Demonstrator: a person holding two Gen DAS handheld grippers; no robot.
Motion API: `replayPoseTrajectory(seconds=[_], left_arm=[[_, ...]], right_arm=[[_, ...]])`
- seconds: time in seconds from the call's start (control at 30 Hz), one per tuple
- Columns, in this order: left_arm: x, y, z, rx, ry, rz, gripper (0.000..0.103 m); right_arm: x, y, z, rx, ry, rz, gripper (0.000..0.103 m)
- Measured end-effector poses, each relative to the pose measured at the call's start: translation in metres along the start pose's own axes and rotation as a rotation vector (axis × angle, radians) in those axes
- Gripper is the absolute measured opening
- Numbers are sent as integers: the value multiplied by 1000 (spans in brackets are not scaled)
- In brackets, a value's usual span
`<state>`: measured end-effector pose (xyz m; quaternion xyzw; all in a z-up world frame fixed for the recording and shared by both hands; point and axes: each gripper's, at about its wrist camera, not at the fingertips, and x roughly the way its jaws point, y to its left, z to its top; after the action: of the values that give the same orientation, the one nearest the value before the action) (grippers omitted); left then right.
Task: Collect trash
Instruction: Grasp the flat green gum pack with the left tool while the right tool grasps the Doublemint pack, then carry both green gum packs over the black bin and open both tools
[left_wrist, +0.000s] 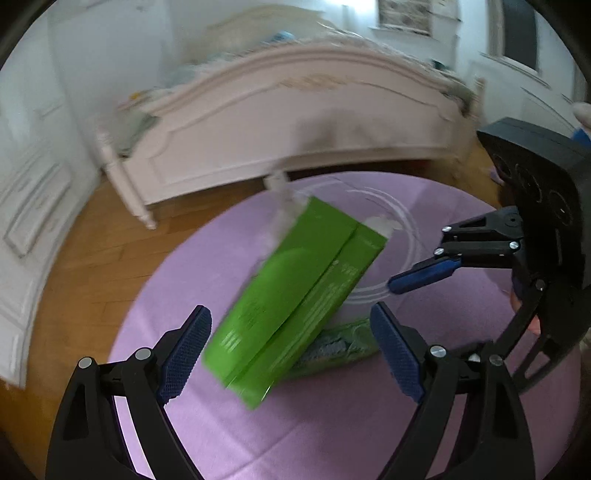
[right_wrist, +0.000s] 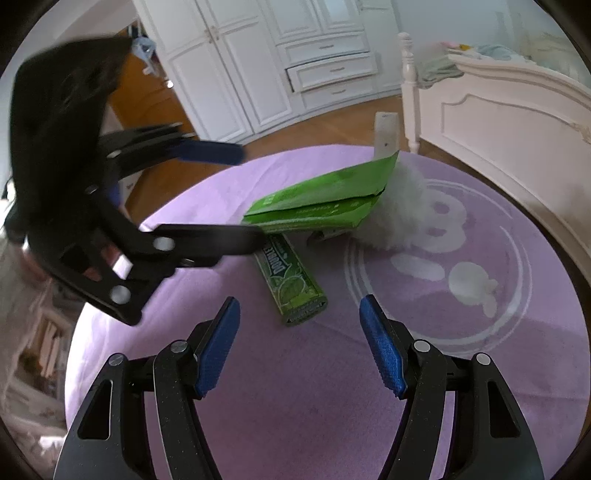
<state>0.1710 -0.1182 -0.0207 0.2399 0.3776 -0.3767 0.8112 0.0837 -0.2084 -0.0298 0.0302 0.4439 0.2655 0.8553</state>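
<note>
A green carton (left_wrist: 295, 295) is seen propped at a tilt on the round purple rug (left_wrist: 332, 435), its far end raised, with white crumpled paper (right_wrist: 402, 214) beside that end; what is inside cannot be told. A green gum pack (right_wrist: 293, 282) lies flat on the rug, partly under the carton. The left gripper (left_wrist: 291, 343) is pointed down at the carton, jaws wide and empty. The right gripper (right_wrist: 299, 339) is angled down toward the gum pack, jaws open, nothing held.
</note>
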Motion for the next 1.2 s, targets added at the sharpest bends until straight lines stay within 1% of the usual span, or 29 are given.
replayPoseTrajectory(seconds=[0.03, 0.13, 0.2, 0.23, 0.27, 0.33, 0.4, 0.43, 0.47, 0.5, 0.57, 0.6, 0.67, 0.7, 0.73, 0.77, 0.8, 0.83, 0.9, 0.97, 1.07, 1.1, 1.2], left_arm=[[9, 0, 5, 28, 20, -18, 87], [24, -2, 11, 103, 46, 0, 87], [30, -1, 10, 125, 63, -4, 87], [34, 0, 9, 122, 73, -3, 86], [36, 2, 7, 111, 79, -10, 78], [38, 7, 2, 74, 80, -63, 63], [35, 13, -4, 35, 71, -74, 49], [34, 17, -6, 10, 72, -85, 39], [30, 21, -8, -25, 65, -102, 36], [24, 26, -13, -64, 45, -122, 36], [18, 33, -18, -106, 25, -138, 30], [15, 35, -22, -126, 21, -138, 29], [9, 42, -30, -167, 16, -125, 23], [9, 45, -33, -182, 17, -118, 21], [7, 46, -36, -202, 19, -111, 16], [6, 49, -38, -218, 18, -104, 13], [3, 51, -41, -238, 14, -96, 12], [-1, 51, -46, -263, 8, -88, 12], [-8, 53, -55, -304, -2, -67, 12], [-16, 53, -65, -351, -19, -55, 12], [-23, 52, -78, -405, -30, -39, 12], [-25, 53, -81, -424, -31, -37, 12], [-33, 56, -93, -514, -42, -43, 8]], right_arm=[[0, 0, 0, -4, 3, 6, 67], [2, 2, 2, -15, 9, 16, 67], [6, 3, 3, -27, 20, 10, 67], [7, 3, 3, -33, 21, 8, 67], [8, 3, 2, -34, 24, 14, 67], [8, 2, 2, -38, 27, 14, 67], [10, 1, 2, -38, 28, 14, 67], [11, 1, 2, -36, 29, 14, 67], [13, 2, 2, -35, 30, 13, 67], [14, 2, 3, -35, 31, 13, 67], [17, 4, 6, -37, 31, 16, 67], [16, 6, 5, -41, 31, 16, 67], [19, 11, 6, -54, 31, 12, 66], [22, 15, 8, -65, 33, 7, 63], [24, 15, 9, -72, 35, 3, 62], [27, 18, 11, -87, 38, -7, 59], [30, 22, 13, -101, 42, -14, 54], [32, 24, 13, -114, 41, -23, 52], [36, 31, 15, -150, 45, -47, 38], [36, 36, 16, -157, 53, -43, 34], [33, 39, 12, -133, 55, -43, 33], [29, 37, 9, -96, 53, -22, 33], [16, 23, 1, 55, 32, 78, 33]])
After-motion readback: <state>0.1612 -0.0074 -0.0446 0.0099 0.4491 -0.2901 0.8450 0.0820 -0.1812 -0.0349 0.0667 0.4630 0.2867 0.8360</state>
